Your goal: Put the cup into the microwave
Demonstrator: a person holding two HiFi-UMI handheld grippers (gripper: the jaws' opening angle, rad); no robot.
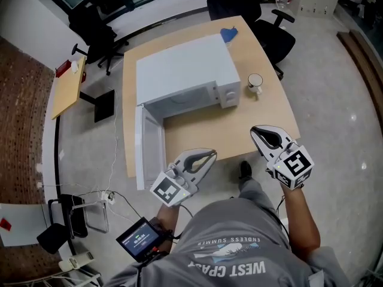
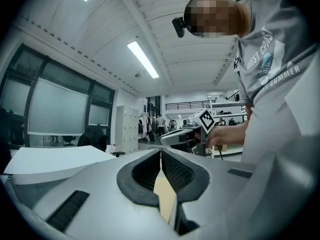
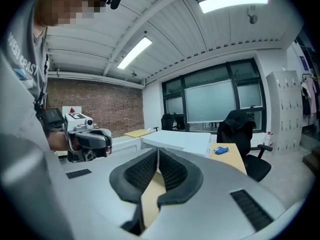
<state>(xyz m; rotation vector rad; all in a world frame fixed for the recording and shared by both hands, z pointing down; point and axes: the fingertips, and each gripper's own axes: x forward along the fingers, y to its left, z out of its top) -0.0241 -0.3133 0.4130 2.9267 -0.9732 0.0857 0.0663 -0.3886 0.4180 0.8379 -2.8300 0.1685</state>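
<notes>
The cup (image 1: 255,81) stands on the table (image 1: 203,130) just beside the microwave (image 1: 185,73), on its knob side, well apart from both tools. The door (image 1: 149,151) of the microwave stands swung open at the table's left edge. The left tongs (image 1: 210,154) and right tongs (image 1: 255,131) hover over the table's near edge, both closed and empty. A blue cloth (image 1: 229,34) lies at the far corner.

Microwave (image 1: 185,73) sits on tabletop (image 1: 203,130) ahead of left claw (image 1: 210,154), door (image 1: 149,148) open leftward. Cup (image 1: 255,82) stands ahead of right claw (image 1: 255,131), right of microwave.
</notes>
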